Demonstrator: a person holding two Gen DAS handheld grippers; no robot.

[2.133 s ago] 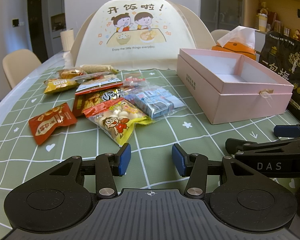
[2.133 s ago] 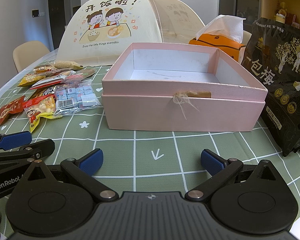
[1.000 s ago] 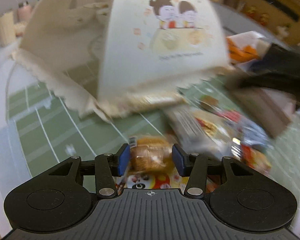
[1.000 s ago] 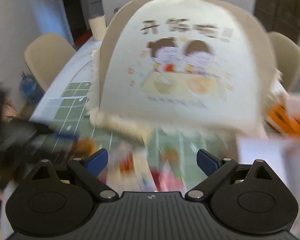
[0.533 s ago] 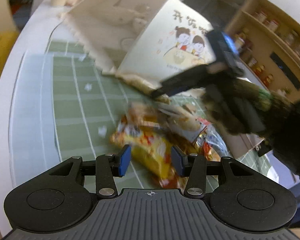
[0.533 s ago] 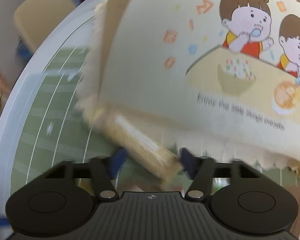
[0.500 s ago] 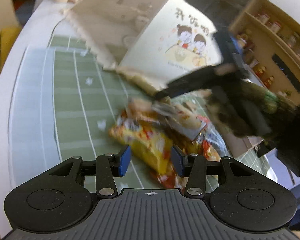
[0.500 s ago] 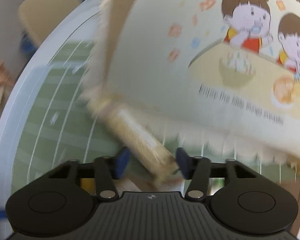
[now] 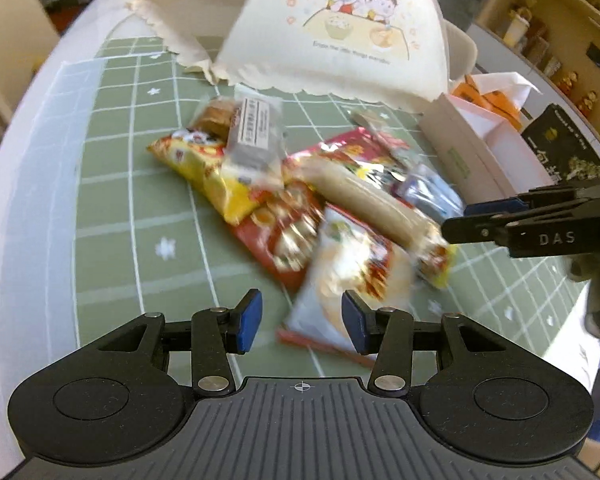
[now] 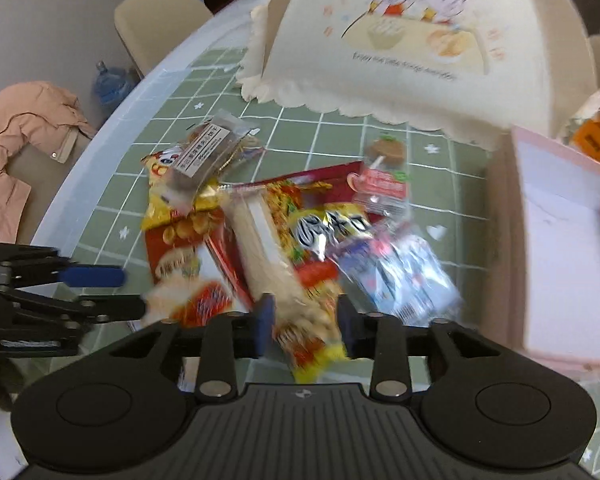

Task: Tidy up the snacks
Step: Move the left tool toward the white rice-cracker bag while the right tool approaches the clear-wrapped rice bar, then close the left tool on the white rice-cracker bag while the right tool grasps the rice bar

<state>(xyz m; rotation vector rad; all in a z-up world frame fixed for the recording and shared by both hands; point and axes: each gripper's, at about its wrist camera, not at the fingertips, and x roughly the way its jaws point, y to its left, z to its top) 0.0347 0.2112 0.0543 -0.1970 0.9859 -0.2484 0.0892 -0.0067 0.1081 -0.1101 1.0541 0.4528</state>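
The green grid tablecloth [image 9: 112, 216] lies bare on the near and outer side of the snack heap, up to the pale curved table edge [image 9: 28, 184]; the far side is closed by the printed dome food cover [image 9: 340, 28]. The open pink box [image 10: 560, 240] walls off the other side, its far part cut off by the frame. The snack heap [image 9: 300, 200] sits between cover and box, the packets overlapping and blurred. The left gripper [image 9: 302, 322] stands partly open with nothing gripped, a blurred white and red packet [image 9: 356, 268] lying below its gap. The right gripper [image 10: 305, 330] is opening around the end of a long beige bar [image 10: 268, 256]; whether the pads press it cannot be told.
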